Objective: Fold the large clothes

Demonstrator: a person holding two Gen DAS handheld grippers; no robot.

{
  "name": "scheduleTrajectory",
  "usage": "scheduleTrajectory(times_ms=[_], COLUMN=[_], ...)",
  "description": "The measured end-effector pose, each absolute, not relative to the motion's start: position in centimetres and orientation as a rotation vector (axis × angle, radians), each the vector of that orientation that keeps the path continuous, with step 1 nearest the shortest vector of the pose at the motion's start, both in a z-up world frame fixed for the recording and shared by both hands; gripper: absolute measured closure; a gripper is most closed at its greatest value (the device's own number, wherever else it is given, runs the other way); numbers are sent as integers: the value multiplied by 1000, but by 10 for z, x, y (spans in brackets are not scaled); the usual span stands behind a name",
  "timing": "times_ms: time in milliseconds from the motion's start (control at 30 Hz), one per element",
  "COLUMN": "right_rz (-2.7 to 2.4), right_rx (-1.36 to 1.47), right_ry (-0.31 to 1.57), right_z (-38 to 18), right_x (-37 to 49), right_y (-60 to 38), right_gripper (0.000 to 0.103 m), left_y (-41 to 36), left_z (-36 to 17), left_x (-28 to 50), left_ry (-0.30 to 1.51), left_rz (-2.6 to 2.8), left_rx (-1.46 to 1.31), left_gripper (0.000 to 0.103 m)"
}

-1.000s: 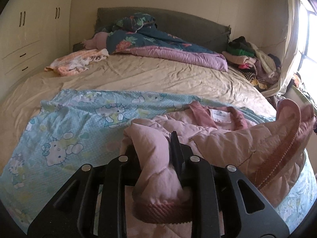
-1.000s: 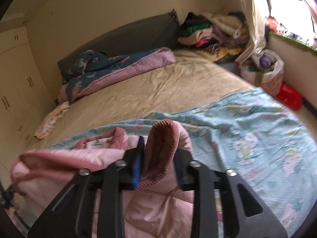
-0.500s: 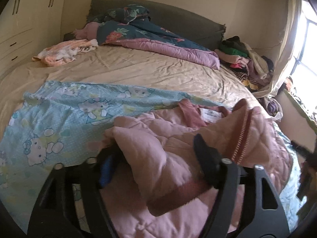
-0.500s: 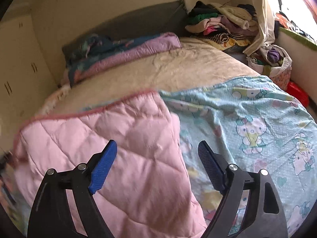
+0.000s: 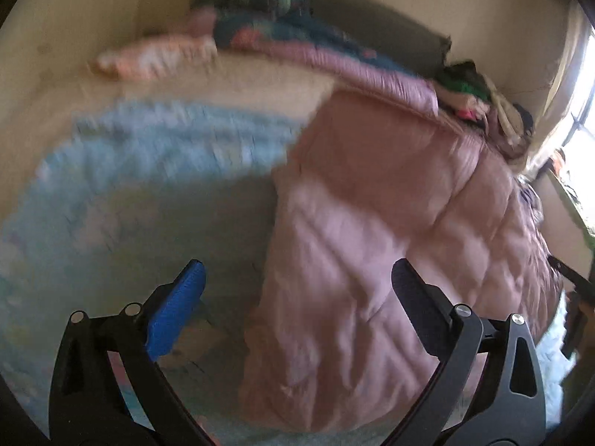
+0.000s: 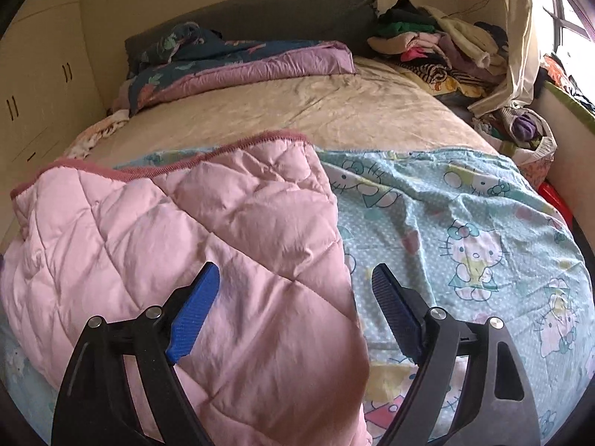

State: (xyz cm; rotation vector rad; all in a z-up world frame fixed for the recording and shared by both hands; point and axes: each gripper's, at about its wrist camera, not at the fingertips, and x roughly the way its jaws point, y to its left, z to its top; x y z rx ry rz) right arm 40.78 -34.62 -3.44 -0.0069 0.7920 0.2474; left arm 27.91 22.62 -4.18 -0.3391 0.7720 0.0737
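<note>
A pink quilted jacket [image 6: 193, 245] lies folded flat on the light blue cartoon-print sheet [image 6: 465, 223] at the near end of the bed. Its ribbed darker hem [image 6: 208, 156] runs along the far edge. My right gripper [image 6: 293, 290] hovers over the jacket's right edge, jaws wide apart, nothing pinched. In the blurred left wrist view the same jacket [image 5: 390, 223] fills the right half. My left gripper [image 5: 297, 282] is over its left edge; its jaws are still opening and the pads press on nothing.
A dark floral duvet with a purple lining [image 6: 241, 63] lies by the grey headboard [image 6: 260, 11]. A heap of clothes [image 6: 438, 44] sits at the back right, a laundry basket [image 6: 528, 137] beside the bed. Wardrobe doors [image 6: 37, 74] stand at the left.
Both grippers let go of the jacket's ribbed cuffs and opened wide. The jacket dropped flat onto the sheet, its quilted back up. Both hands sank lower.
</note>
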Motion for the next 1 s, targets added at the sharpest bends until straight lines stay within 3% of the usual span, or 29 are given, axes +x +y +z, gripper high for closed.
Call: scheduleTrajectory(times_ms=[100, 133, 167, 200, 233, 267, 333, 600, 1000], right_rz=[249, 249, 252, 266, 254, 252, 246, 175, 52], right_rx=[5, 9, 11, 13, 3, 0, 25, 119, 43], right_ry=[809, 805, 796, 784, 759, 743, 707, 611, 721], right_z=[-42, -45, -46, -46, -46, -45, -40, 2, -34], right_x=[408, 406, 404, 401, 396, 393, 386, 405, 456], right_y=[-346, -347, -347, -346, -346, -345, -347, -346, -320], right_gripper=[20, 23, 36, 42, 57, 72, 79, 84, 85], left_y=[224, 223, 221, 216, 210, 204, 195, 201, 217], left_z=[-61, -61, -58, -55, -51, -44, -33, 4, -42], left_x=[290, 290, 290, 289, 289, 289, 290, 313, 353], left_ry=[840, 829, 809, 796, 777, 756, 739, 618, 712], left_rz=[31, 23, 20, 23, 15, 15, 30, 47, 84], left_rx=[-384, -394, -375, -346, -313, -277, -225, -230, -246], left_gripper=[9, 9, 15, 27, 63, 78, 90, 92, 91])
